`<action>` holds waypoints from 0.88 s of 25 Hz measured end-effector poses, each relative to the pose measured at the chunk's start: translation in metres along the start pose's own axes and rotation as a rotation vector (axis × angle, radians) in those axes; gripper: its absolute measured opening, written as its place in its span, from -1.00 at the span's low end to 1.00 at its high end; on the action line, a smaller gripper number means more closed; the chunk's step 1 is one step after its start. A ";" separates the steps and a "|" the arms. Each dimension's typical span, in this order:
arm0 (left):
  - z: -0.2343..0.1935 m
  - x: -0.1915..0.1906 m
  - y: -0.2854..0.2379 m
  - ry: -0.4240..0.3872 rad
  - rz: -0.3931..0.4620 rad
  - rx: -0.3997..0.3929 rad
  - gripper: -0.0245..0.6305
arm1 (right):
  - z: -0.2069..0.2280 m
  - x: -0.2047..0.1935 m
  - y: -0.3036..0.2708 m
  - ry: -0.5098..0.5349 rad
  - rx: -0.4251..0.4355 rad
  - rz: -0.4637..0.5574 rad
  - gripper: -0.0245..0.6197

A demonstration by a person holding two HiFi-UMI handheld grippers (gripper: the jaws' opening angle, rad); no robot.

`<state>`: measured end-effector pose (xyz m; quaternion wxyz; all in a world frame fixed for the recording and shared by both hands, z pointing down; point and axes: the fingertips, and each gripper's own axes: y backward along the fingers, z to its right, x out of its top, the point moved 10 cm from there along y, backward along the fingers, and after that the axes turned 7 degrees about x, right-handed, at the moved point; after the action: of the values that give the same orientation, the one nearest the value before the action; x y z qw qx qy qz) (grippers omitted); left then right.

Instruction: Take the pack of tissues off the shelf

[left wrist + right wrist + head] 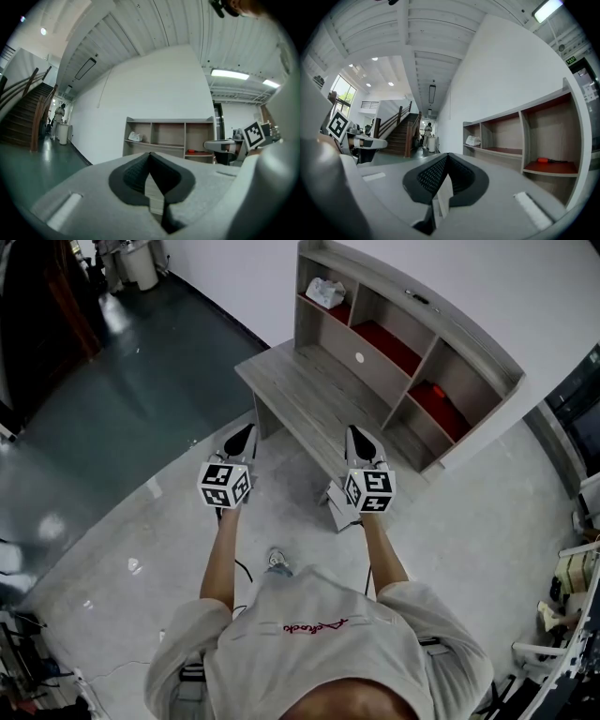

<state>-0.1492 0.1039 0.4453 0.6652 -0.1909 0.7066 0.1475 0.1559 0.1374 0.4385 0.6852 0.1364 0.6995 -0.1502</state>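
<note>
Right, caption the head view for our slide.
Left gripper and right gripper, jaws shut, face the shelf holding a pack of tissues.

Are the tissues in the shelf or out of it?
In. The pack of tissues lies in the leftmost compartment of the shelf, with nothing touching it.

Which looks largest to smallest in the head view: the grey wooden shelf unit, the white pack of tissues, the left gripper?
Grey wooden shelf unit, by far.
Left gripper, enlarged by nearness to the camera.
White pack of tissues, smallest, but farther away, so that order is unsure.
</note>
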 end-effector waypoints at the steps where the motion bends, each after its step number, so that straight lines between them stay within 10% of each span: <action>1: -0.009 0.002 -0.006 0.003 0.002 -0.003 -0.92 | -0.001 0.002 -0.010 0.002 -0.005 0.001 -0.90; 22: -0.122 0.010 -0.107 0.015 0.021 -0.118 -0.92 | -0.009 0.015 -0.133 0.025 -0.127 0.029 -0.90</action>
<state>-0.2073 -0.0475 0.4490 0.6459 -0.2234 0.7037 0.1942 0.0945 0.0189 0.4268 0.6858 0.1049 0.7140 -0.0938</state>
